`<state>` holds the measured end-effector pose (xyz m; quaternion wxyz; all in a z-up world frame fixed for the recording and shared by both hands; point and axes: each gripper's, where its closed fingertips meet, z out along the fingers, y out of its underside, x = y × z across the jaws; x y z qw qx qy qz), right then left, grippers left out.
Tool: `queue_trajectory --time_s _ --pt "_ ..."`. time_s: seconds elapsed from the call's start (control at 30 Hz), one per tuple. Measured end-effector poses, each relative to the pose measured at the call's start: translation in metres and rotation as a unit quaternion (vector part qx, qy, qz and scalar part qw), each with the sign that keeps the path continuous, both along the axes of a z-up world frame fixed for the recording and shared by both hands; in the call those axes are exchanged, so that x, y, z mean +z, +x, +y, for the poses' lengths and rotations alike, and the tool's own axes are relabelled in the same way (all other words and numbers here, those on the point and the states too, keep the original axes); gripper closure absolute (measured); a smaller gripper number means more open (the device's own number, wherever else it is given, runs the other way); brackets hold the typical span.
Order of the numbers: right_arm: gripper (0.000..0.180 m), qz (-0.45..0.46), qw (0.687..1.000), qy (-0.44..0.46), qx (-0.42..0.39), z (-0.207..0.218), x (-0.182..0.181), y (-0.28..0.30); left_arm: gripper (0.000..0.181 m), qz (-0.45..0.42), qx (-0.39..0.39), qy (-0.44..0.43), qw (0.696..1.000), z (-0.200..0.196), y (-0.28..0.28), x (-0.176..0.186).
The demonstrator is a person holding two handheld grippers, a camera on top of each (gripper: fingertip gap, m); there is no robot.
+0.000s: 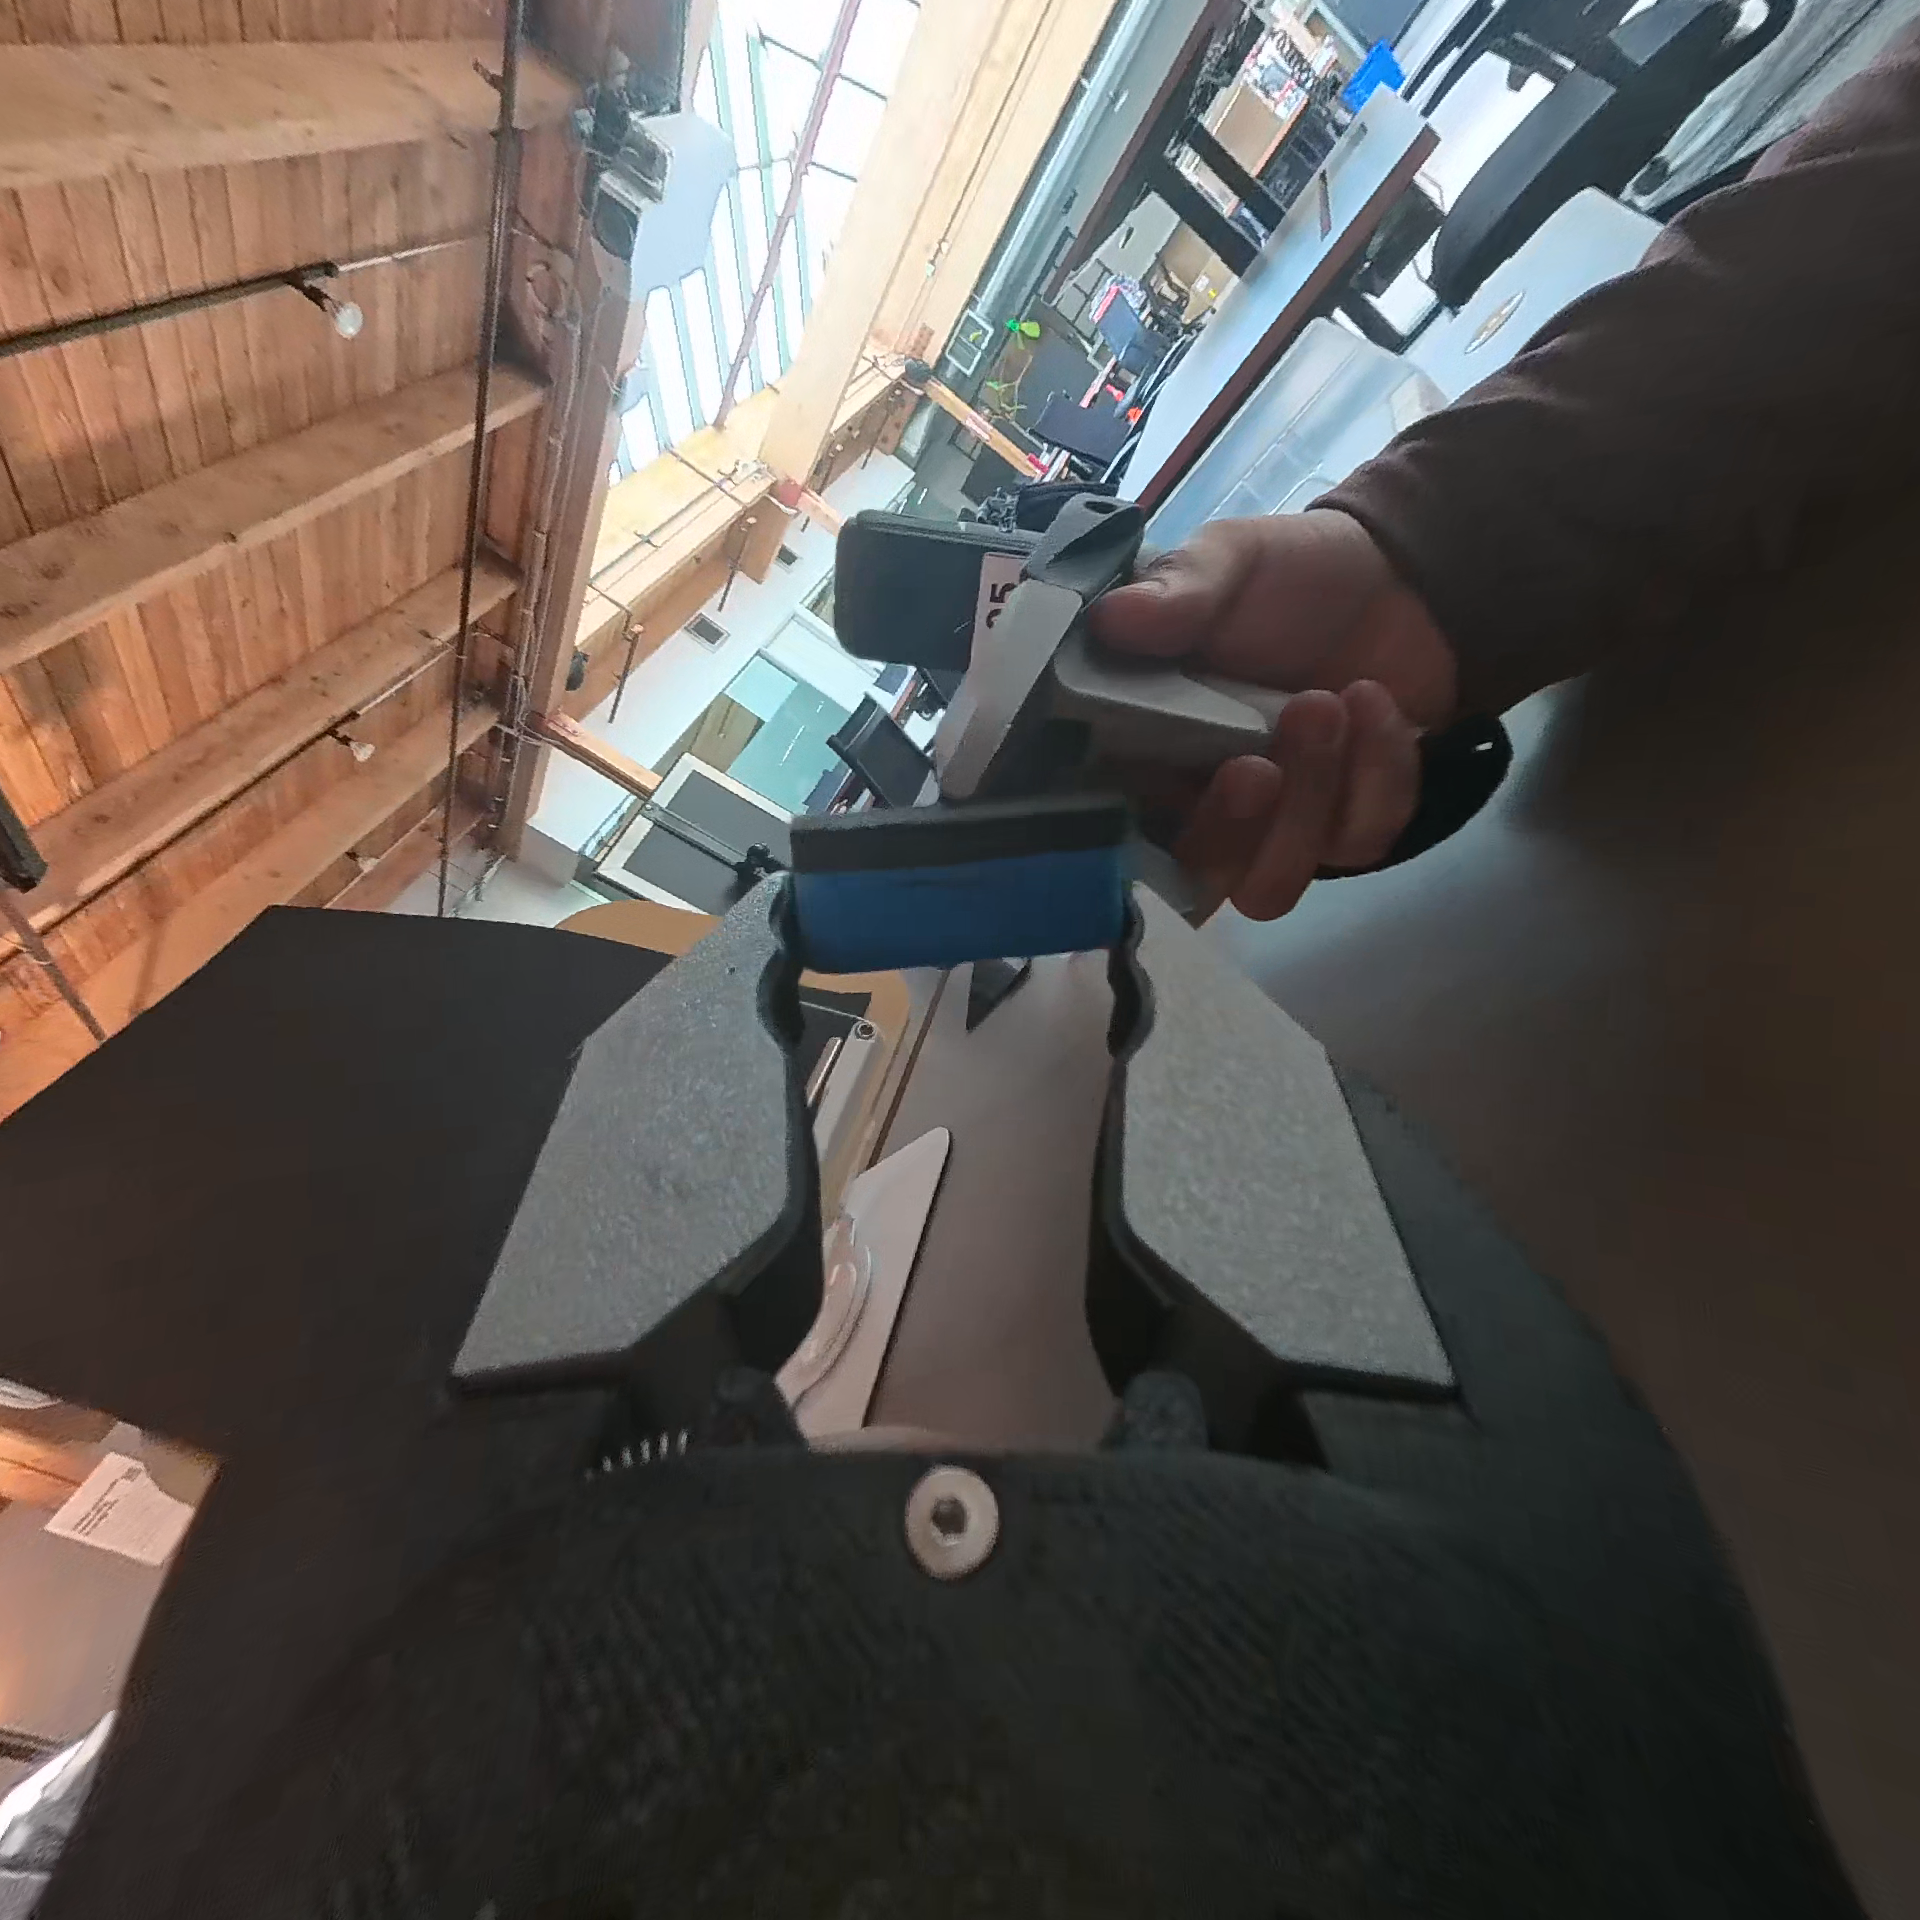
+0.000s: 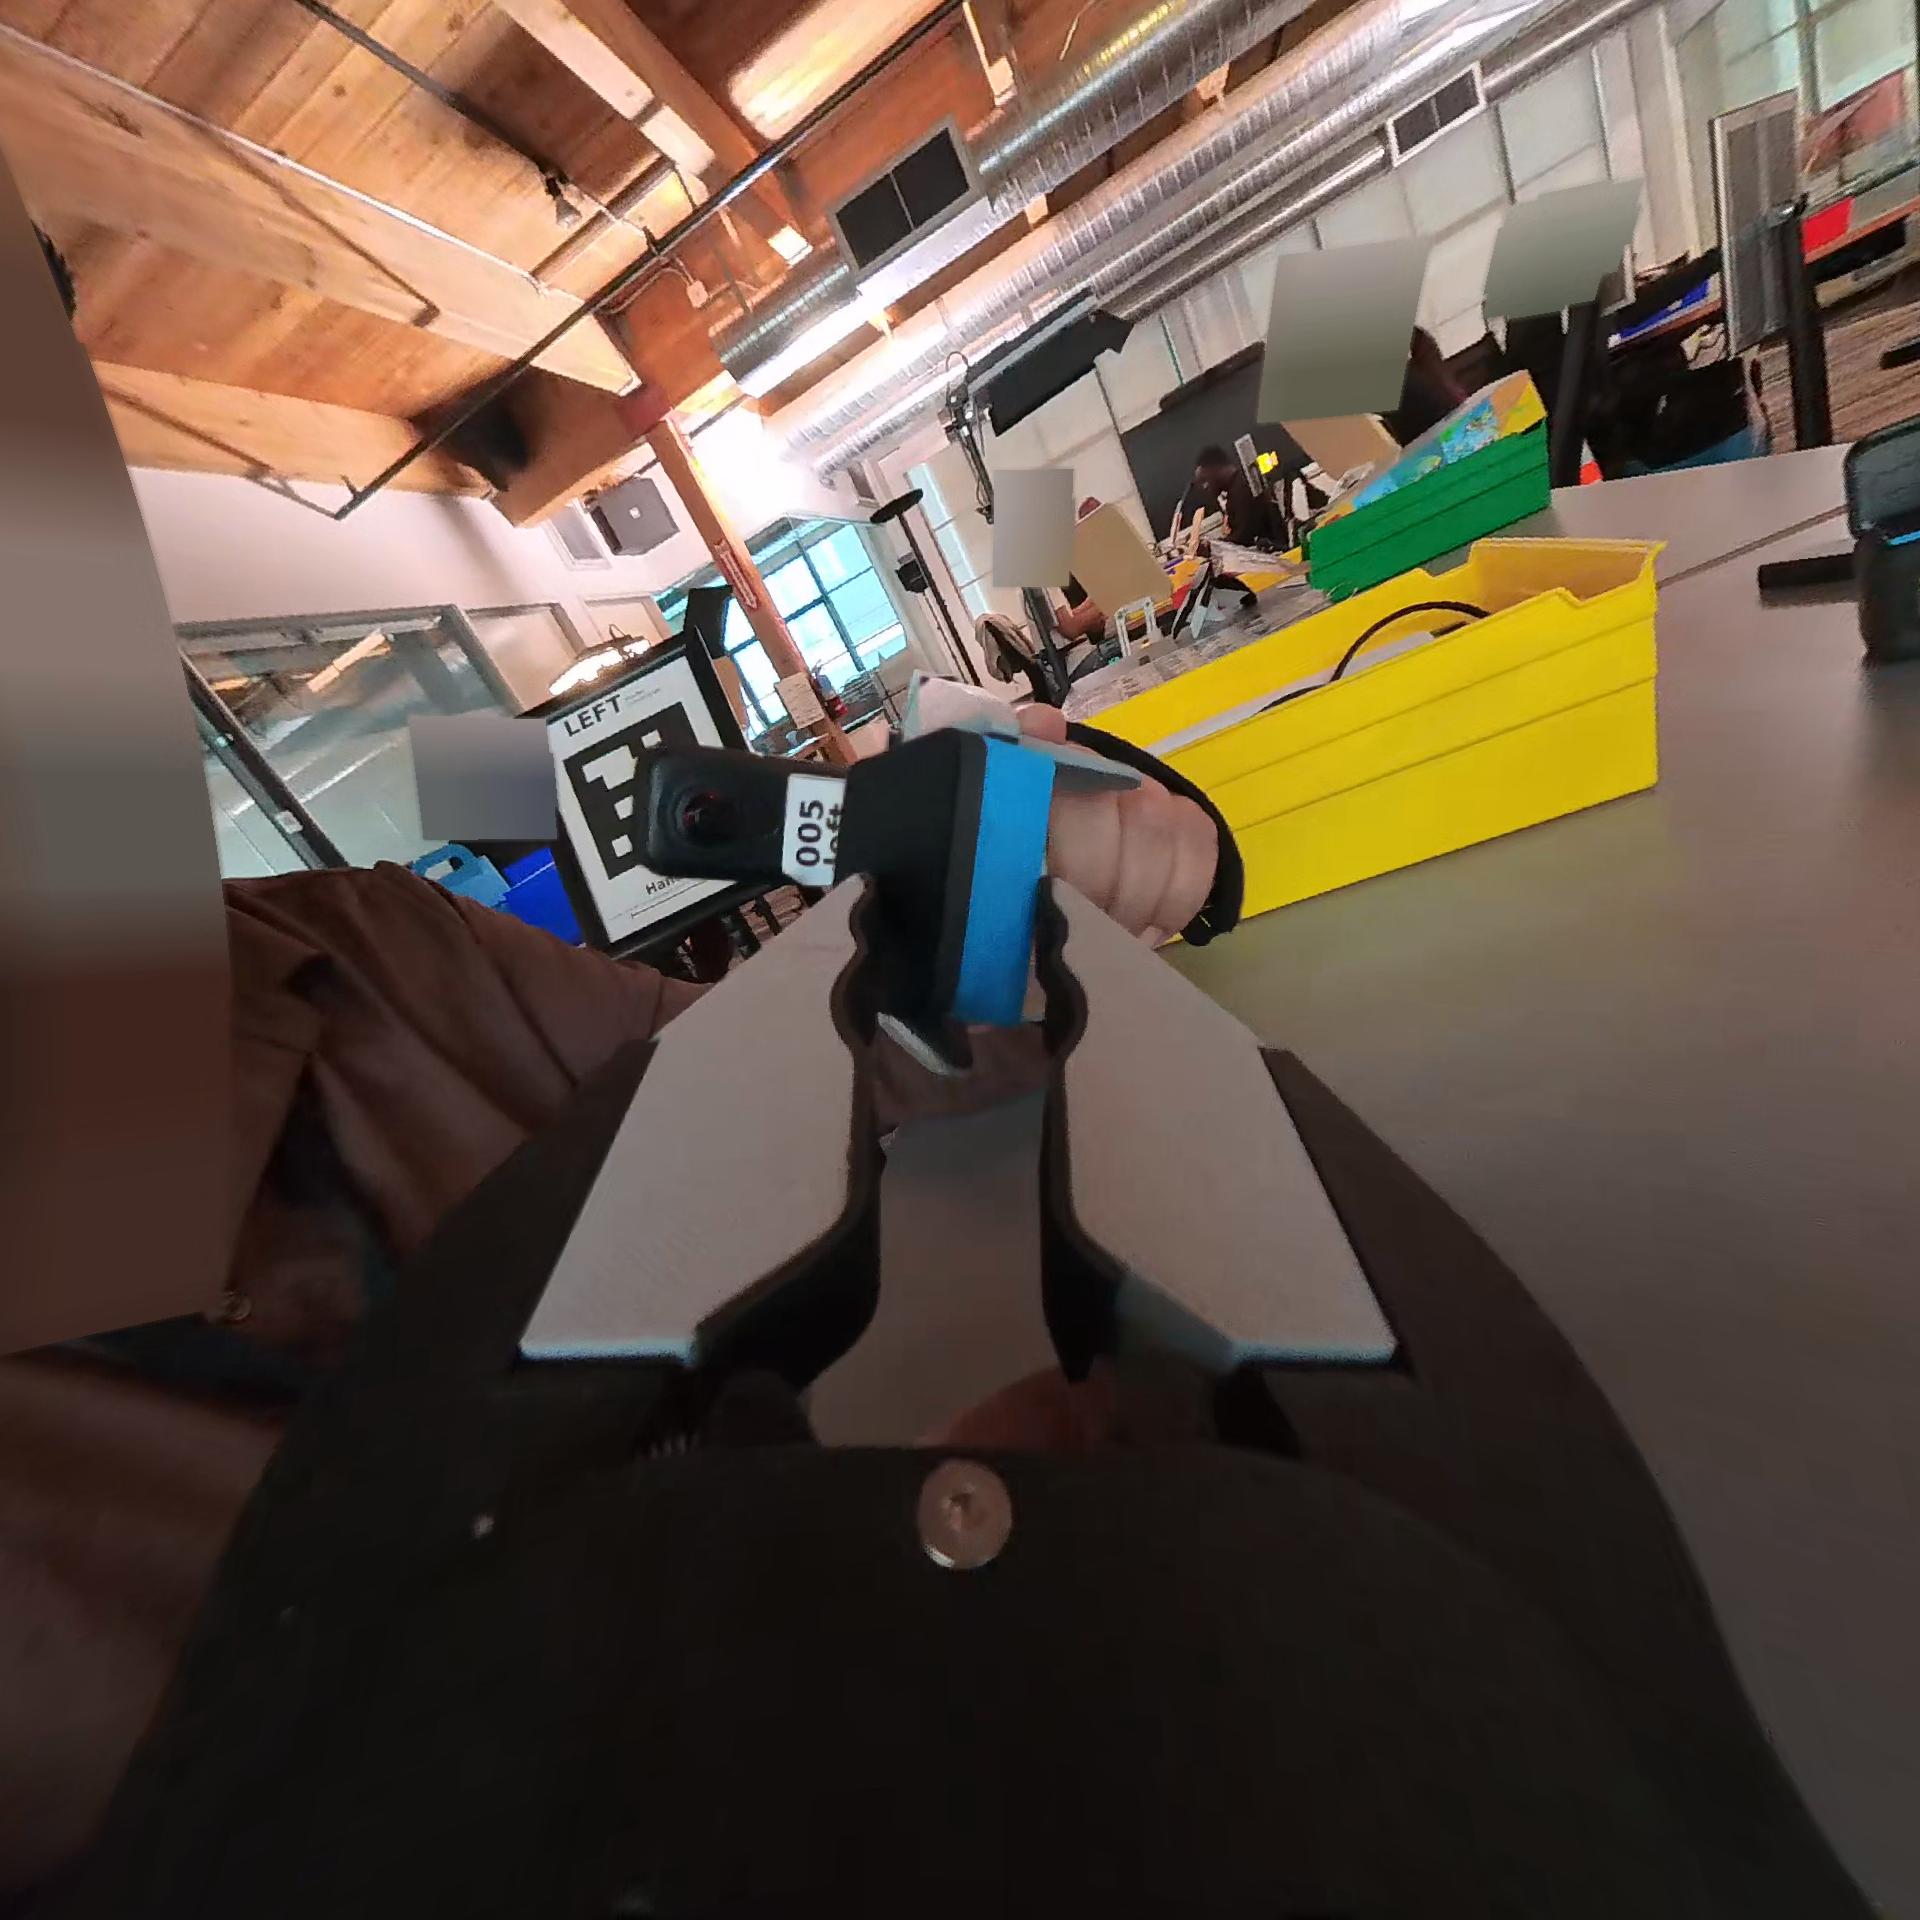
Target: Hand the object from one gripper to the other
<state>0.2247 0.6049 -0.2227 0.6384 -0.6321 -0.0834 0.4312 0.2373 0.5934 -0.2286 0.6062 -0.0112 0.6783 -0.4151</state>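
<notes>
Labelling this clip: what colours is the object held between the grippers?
Blue with a black edge strip: object, clearest in the left wrist view.

left hand-held gripper clamping blue-and-black pad, right hand-held gripper beyond

Timber-beamed ceiling, silver ducts, bright windows, grey table.

Bright daylight from windows, fisheye edges, slight blur
</notes>
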Motion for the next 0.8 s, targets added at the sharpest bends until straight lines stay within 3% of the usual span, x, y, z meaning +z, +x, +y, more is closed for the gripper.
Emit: queue_trajectory --time_s 0.17,0.3,0.4,0.47,0.57,0.63,0.7,0.8 --pt "0.157 -0.038 0.998 0.010 -0.045 0.007 0.000 0.011 0.125 0.027 0.045 -0.027 0.998 0.010 0.011 -0.003" --pt "0.158 -0.166 0.970 0.067 -0.165 0.010 0.008 0.026 0.127 0.143 0.032 -0.120 0.982 0.024 0.019 -0.014" --pt "0.158 -0.285 0.912 0.115 -0.272 0.009 0.016 0.040 0.139 0.179 0.004 -0.174 0.968 0.035 0.016 -0.009" --pt "0.158 -0.410 0.841 0.141 -0.324 0.009 0.010 0.045 0.139 0.185 0.001 -0.204 0.961 0.044 0.015 -0.002" --pt "0.157 -0.571 0.731 0.153 -0.342 0.017 -0.012 0.042 0.138 0.206 0.000 -0.216 0.954 0.050 0.015 -0.004" --pt "0.157 -0.631 0.686 0.159 -0.327 0.023 -0.027 0.035 0.137 0.210 0.014 -0.195 0.958 0.051 0.017 -0.012" --pt "0.157 -0.651 0.671 0.161 -0.317 0.025 -0.034 0.030 0.141 0.214 0.030 -0.152 0.965 0.049 0.019 -0.025" --pt "0.157 -0.636 0.692 0.163 -0.301 0.023 -0.035 0.023 0.150 0.237 0.039 -0.111 0.964 0.043 0.023 -0.045"
